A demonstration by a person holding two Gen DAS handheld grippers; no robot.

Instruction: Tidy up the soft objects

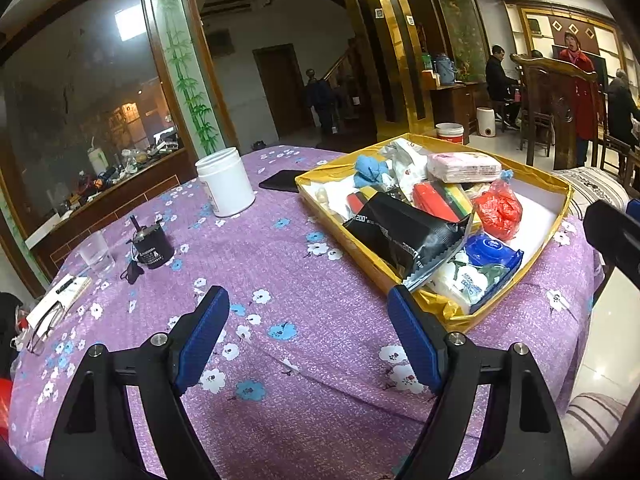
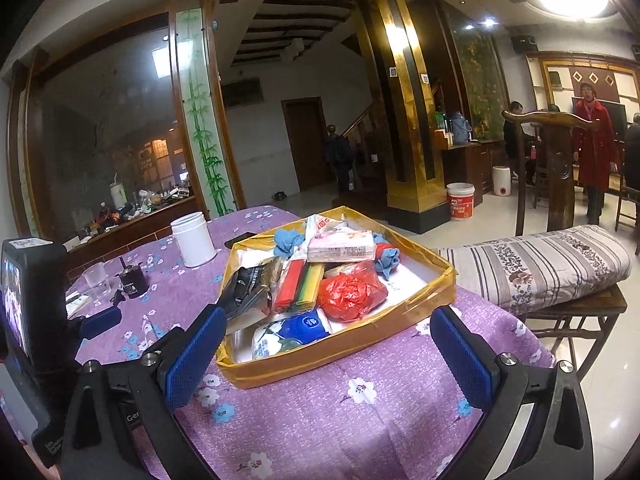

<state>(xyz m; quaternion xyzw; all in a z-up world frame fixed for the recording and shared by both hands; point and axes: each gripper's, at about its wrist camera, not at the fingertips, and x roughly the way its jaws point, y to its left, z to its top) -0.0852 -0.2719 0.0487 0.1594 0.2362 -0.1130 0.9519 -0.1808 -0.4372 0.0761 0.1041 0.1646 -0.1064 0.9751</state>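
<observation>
My left gripper [image 1: 308,332] hangs above the purple flowered cloth [image 1: 280,280] that covers the surface, its blue pads [image 1: 204,340] spread wide with nothing between them. My right gripper [image 2: 328,356] is spread just as wide and also empty, held over the near edge of the surface with the gold box [image 2: 340,344] straight ahead between its fingers.

The soft things all lie inside that shallow gold box [image 1: 360,252], which sits on the cloth toward the right of the surface. Heaped in it are a crumpled red plastic bag [image 2: 350,290], a black foil pouch [image 1: 404,236] leaning over the left wall, a pink pack of tissues [image 1: 464,166] on top of the pile at the back, and a stack of red, yellow and green sponges [image 2: 300,286] in the middle. A pack of wipes with a blue lid [image 2: 296,330] rests at the near end, touching the front wall. Blue bunched cloths [image 1: 370,172] lie at the far end, and one more [image 2: 388,260] is beside the red bag.

Outside the box, a white jar [image 1: 226,182] stands upright on the cloth to the left, near a dark phone [image 1: 280,181] that lies flat just beside the box's far corner. Further left are a small black pot [image 1: 154,246] and a clear glass [image 1: 96,252]. In the right wrist view my left gripper's body [image 2: 32,300] shows at the left edge, and a folded striped quilt [image 2: 540,264] lies on a wooden chair to the right.
</observation>
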